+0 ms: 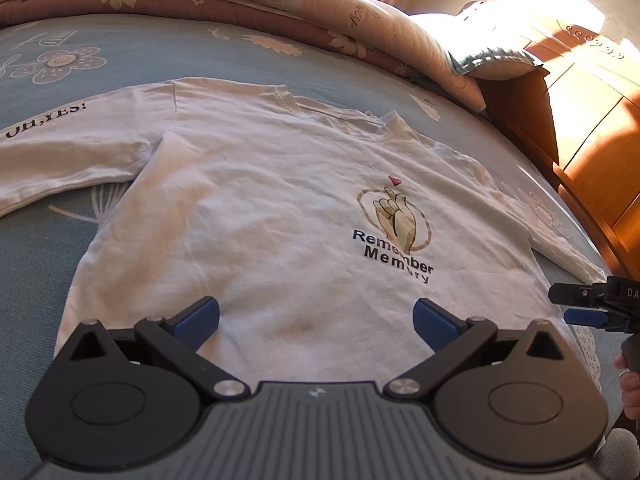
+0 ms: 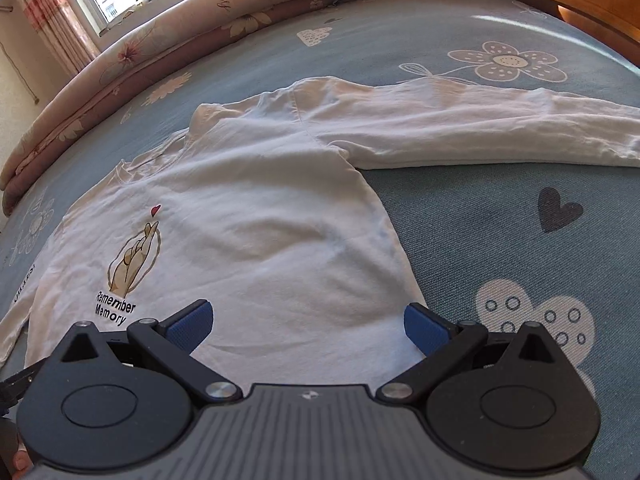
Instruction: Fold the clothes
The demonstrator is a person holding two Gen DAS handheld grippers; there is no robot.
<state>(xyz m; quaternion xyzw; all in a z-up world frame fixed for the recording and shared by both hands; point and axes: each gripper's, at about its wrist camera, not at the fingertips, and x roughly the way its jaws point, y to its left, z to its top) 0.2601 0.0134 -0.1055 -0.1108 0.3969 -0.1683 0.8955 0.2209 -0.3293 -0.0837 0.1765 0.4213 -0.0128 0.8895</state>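
Note:
A white long-sleeved shirt [image 1: 256, 208] lies flat, front up, on a blue flowered bedsheet [image 1: 36, 264]; its chest print reads "Remember Memory". One sleeve [image 1: 60, 148] with black lettering stretches left, the other sleeve [image 2: 500, 128] stretches right. My left gripper [image 1: 316, 320] hovers open over the hem, nothing between its blue pads. My right gripper [image 2: 306, 326] is open too, above the hem near the shirt's right side edge; the left wrist view shows the right gripper [image 1: 576, 304] from the side at the right margin.
A folded flowered quilt [image 1: 248, 8] lies along the far side of the bed, with a pillow [image 1: 492, 60] at its end. A wooden headboard [image 1: 592, 128] stands on the right, a window with a curtain [image 2: 52, 12] behind. A hand [image 1: 630, 384] holds the right gripper.

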